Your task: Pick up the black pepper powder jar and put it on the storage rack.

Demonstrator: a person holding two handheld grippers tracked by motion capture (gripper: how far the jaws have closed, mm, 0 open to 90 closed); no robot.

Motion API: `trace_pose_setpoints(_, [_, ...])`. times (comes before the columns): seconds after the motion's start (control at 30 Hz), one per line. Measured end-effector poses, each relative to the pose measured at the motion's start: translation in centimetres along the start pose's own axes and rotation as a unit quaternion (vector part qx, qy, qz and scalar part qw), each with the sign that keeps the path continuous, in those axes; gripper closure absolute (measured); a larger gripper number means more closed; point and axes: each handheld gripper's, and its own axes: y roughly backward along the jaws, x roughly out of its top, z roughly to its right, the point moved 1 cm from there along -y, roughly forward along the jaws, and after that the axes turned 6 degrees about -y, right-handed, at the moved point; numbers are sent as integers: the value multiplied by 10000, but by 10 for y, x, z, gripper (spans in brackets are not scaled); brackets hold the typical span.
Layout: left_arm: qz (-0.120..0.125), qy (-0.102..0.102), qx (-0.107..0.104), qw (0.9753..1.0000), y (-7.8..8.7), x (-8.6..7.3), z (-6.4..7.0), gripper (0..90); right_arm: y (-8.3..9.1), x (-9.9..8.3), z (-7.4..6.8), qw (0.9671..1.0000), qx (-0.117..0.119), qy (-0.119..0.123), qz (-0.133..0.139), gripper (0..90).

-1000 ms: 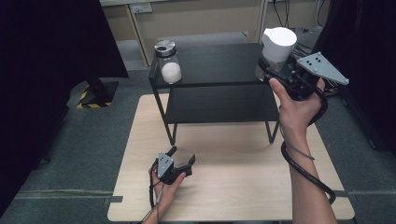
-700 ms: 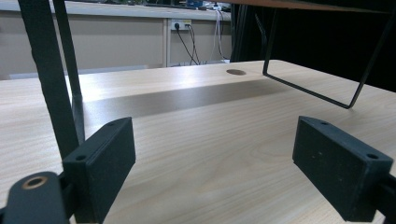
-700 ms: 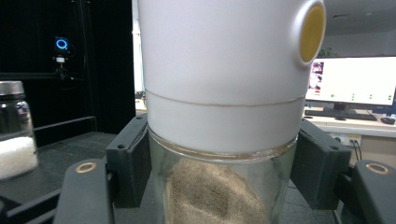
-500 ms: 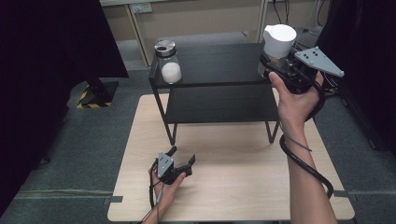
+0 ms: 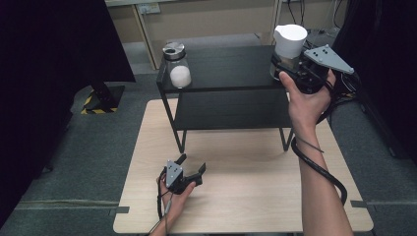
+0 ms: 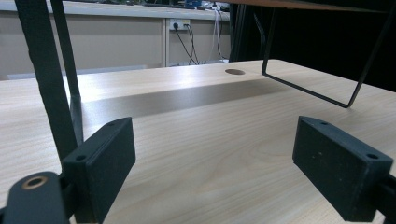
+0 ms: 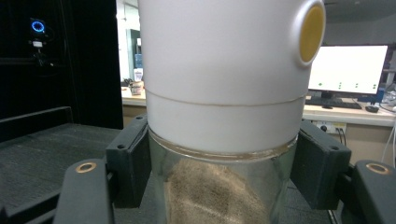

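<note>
A person is working at a pale wooden table (image 5: 246,196) that carries a low black two-level shelf (image 5: 221,73) along its far half. The right gripper (image 5: 285,69) is closing its jaws on a jar (image 5: 289,46) with a tall white lid, at the far right corner of the shelf's top level. In the right gripper view the two black pads (image 7: 128,158) are pressing the clear glass just under the lid, one on each side, and brown powder is showing inside the jar (image 7: 224,93). Whether the jar is resting on the shelf or already raised a little cannot be told. The left gripper (image 5: 192,169) is lying low on the near part of the table, jaws wide apart and holding nothing; in the left gripper view its pads (image 6: 100,163) are framing bare wood. A second jar (image 5: 177,66), with a dark lid and white contents, is standing at the far left corner of the top level, well apart from the first. The step in hand seems to be the grasp on the white-lidded jar. The next move probably calls for keeping it upright and the grip firm, since smooth glass could slip. The jar is sitting close to the shelf's right and far edges, so any drift that way is risky. Open room is lying toward the middle of the shelf top and on the bare near table.
</note>
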Motion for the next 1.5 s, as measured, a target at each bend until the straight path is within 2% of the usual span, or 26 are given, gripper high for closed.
trace_pose_setpoints(0.27, [-1, 5, -4, 10000, 0, 0, 0, 123, -4, -2, 2, 10000, -37, -43, -28, 309])
trace_pose_setpoints(0.83, [4, -11, -4, 10000, 0, 0, 0, 123, -11, -7, -2, 10000, -75, 37, 27, 307])
trace_pose_setpoints(1.2, [17, -14, -3, 10000, 0, 0, 1, 123, -12, -8, 0, 9999, -45, -95, 72, 299])
trace_pose_setpoints(1.5, [16, -29, 5, 10000, 0, 0, 2, 123, -9, -10, 4, 9992, 42, -387, 107, 133])
